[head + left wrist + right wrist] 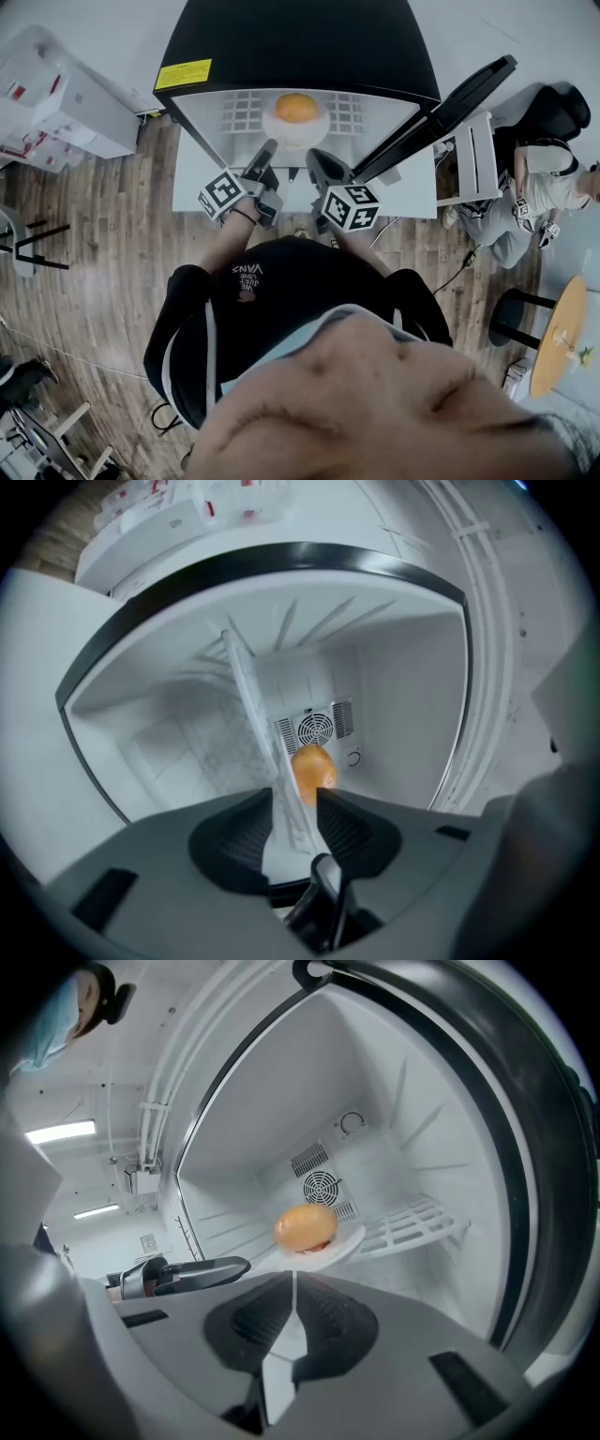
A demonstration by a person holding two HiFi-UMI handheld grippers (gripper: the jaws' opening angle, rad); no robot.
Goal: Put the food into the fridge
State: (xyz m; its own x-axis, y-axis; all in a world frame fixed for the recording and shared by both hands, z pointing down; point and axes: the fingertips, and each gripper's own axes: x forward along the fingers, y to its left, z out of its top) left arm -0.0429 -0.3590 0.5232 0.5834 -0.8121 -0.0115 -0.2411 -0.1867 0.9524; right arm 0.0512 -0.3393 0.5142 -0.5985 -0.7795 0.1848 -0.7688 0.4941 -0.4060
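Note:
A small fridge (291, 47) stands open, its door (441, 112) swung to the right. On its wire shelf (412, 1222) rests a white plate (295, 127) carrying an orange-brown bun (295, 107). My left gripper (265, 152) reaches in to the plate's near left rim. In the left gripper view the left gripper (295, 803) is open, the plate's rim (251, 714) runs between the pads, and the bun (312, 771) lies beyond. My right gripper (323, 167) hovers just before the shelf. In the right gripper view the right gripper (293, 1283) is shut and empty, below the bun (306, 1227).
The fridge sits on a white platform (187, 183) over a wood floor. White boxes (66, 103) are stacked at the left. A seated person (544, 187), a black stool (511, 314) and a round wooden table (562, 333) are at the right.

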